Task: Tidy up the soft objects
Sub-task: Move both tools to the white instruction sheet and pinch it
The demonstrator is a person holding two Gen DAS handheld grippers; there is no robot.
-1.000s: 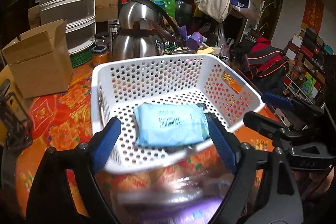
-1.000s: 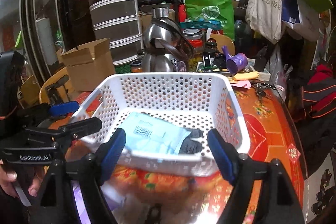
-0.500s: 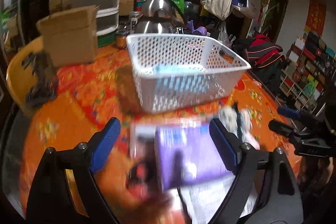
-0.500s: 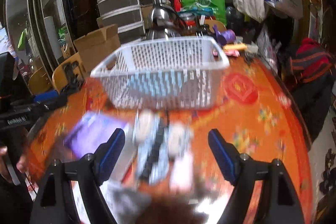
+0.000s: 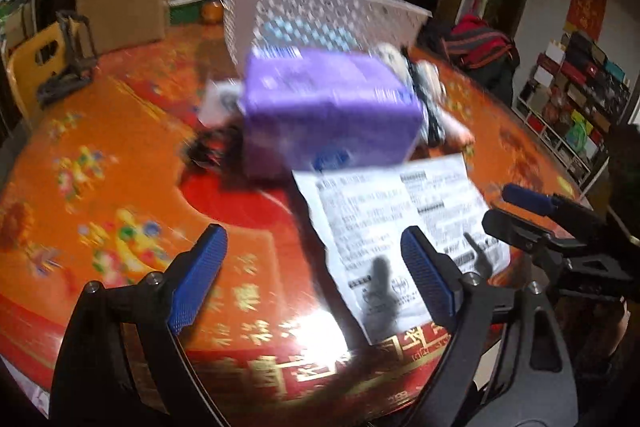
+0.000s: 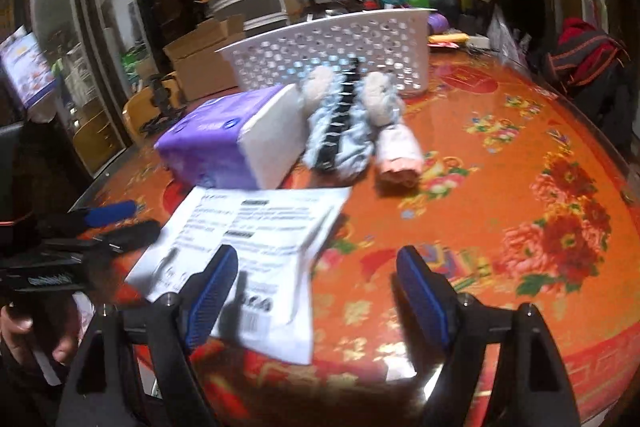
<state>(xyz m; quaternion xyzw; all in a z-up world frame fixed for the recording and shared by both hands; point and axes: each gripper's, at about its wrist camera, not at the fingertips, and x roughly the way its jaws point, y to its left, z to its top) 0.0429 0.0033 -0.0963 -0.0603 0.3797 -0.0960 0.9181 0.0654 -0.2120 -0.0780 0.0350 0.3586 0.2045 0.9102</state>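
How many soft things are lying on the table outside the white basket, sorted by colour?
Purple: 1, the purple tissue pack
White: 1, the flat white printed packet
Blue-grey with a black stripe: 1, the fuzzy bundle
Pink: 1, the pink roll
Total: 4

The bench is glossy, its orange flowered top throwing glare at the near edge. The purple pack wears smooth shiny film. The basket is perforated white plastic. The socks look soft, fuzzy knit. The white pouch is smooth printed plastic.
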